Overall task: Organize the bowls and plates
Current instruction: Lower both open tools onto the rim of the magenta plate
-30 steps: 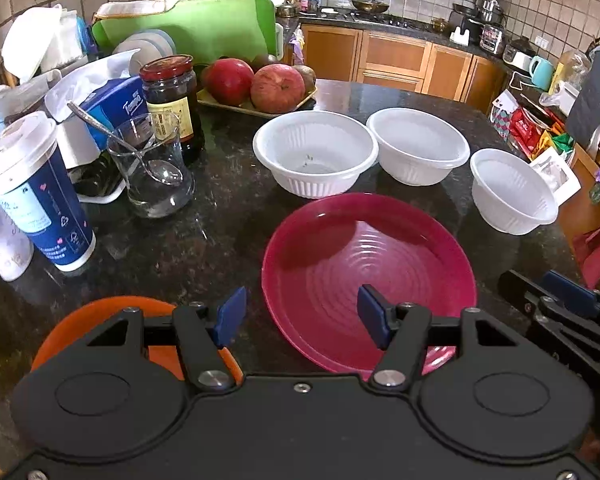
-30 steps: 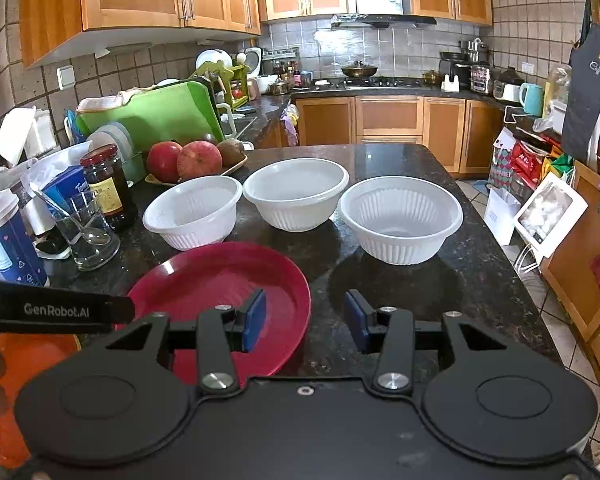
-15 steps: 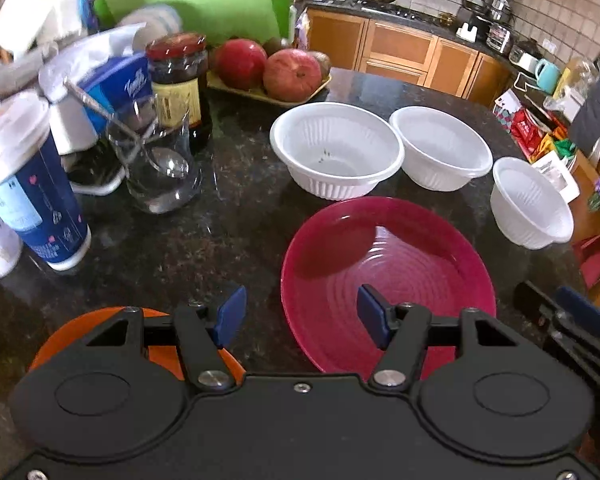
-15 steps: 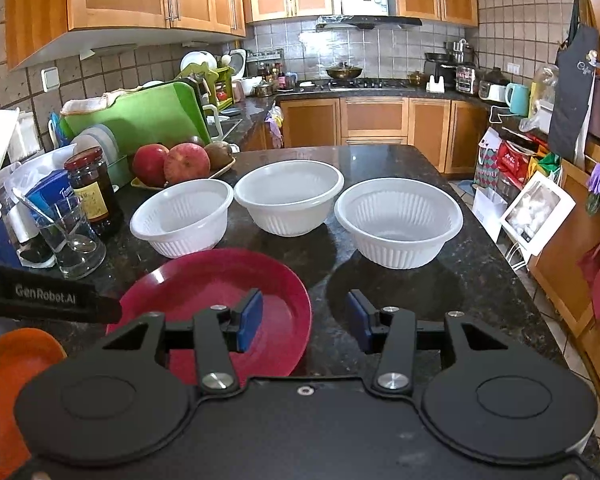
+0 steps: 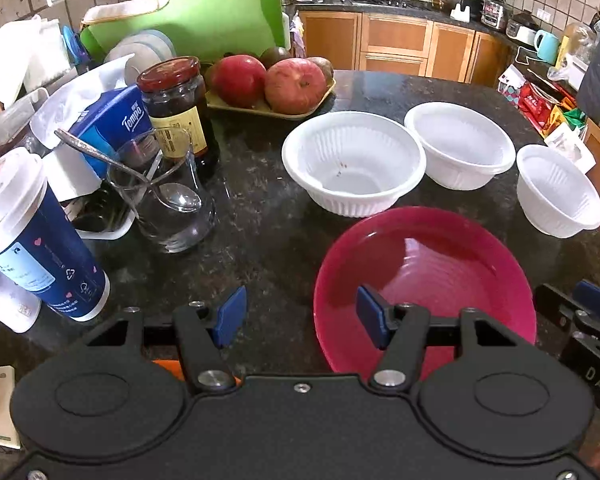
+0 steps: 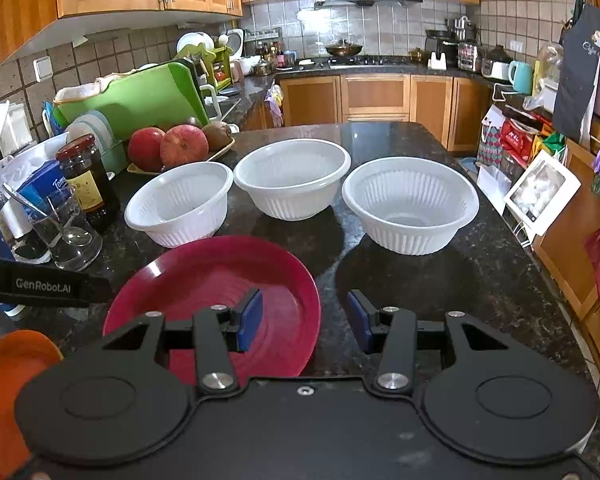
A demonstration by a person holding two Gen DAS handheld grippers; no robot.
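1. While both handheld tools hover low over the dark stone counter (image 6: 420, 280), neither grasps anything: the left gripper (image 5: 298, 318) and the right gripper (image 6: 305, 318) each stand with jaws apart, nothing between the pads.
2. Nearest lies the red plate (image 6: 220, 276), with an orange plate (image 6: 16, 360) at the near left edge, partly hidden.
3. Beyond the red plate, three white bowls (image 6: 292, 178) sit in a row, close together but apart.
4. Risk, as I judge it — a jaw slipping under the red plate's thin rim could skid it into the nearest bowl, or a leftward swing could tip the glass with a spoon (image 5: 168, 200).
5. Compared with a second ago, the left tool's view has slid rightward — the orange plate is now almost hidden beneath it.
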